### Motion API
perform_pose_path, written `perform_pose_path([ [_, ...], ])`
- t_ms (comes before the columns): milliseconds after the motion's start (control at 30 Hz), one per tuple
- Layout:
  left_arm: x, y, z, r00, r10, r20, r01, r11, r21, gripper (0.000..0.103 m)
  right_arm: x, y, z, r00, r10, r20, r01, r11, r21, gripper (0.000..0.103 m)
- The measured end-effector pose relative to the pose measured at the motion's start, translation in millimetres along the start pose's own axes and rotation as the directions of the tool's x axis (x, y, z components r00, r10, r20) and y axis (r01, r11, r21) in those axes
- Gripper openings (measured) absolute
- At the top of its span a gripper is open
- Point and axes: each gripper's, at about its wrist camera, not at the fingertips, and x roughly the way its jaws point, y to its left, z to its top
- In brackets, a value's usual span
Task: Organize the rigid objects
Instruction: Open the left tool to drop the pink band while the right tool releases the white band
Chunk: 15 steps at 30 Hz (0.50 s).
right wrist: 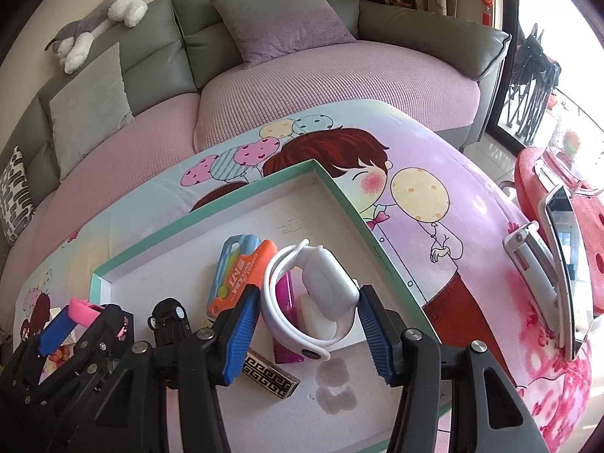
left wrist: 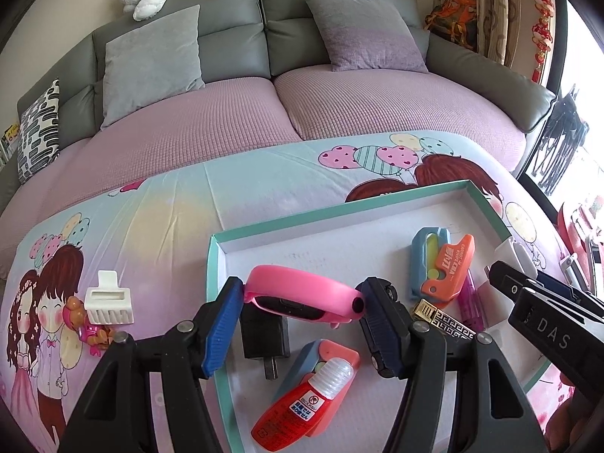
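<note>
A cartoon-print cloth (left wrist: 151, 207) covered the table before a grey sofa (left wrist: 264, 7). Over the green-rimmed tray (left wrist: 339, 207), the left gripper (left wrist: 300, 315) pinched a pink wristband (left wrist: 302, 294) and the right gripper (right wrist: 309, 321) a white one (right wrist: 321, 290). Either smooth, curved band could squirt loose and land off the tray.

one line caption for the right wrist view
Right gripper holds a white watch over the tray of small items.

The tray's (right wrist: 339, 196) far half lies bare; toy car (right wrist: 170, 321), knives and lighter crowd its near half
</note>
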Motion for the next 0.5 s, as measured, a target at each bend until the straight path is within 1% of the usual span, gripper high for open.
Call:
perform_pose_path([
  [167, 0.9, -0.8, -0.6, 1.0, 0.005, -0.005, -0.005, 1.0, 0.005, 0.068, 0.4, 1.5, -0.3, 1.0, -0.011, -0.001, 0.011, 1.0, -0.009, 0.057],
  [233, 1.6, -0.9, -0.6, 1.0, 0.006, -0.007, -0.006, 1.0, 0.007, 0.073, 0.5, 1.2, -0.4, 1.0, -0.01, -0.003, 0.01, 1.0, -0.008, 0.058],
  [367, 1.5, -0.7, -1.0, 1.0, 0.002, -0.006, -0.002, 1.0, 0.006, 0.074, 0.7, -0.1, 0.0, 1.0, -0.008, -0.004, 0.008, 1.0, -0.001, 0.062],
  [500, 0.6, -0.6, -1.1, 1.0, 0.003, -0.007, -0.003, 1.0, 0.009, 0.074, -0.1, 0.4, 0.3, 1.0, -0.007, -0.002, 0.007, 1.0, 0.0, 0.063],
])
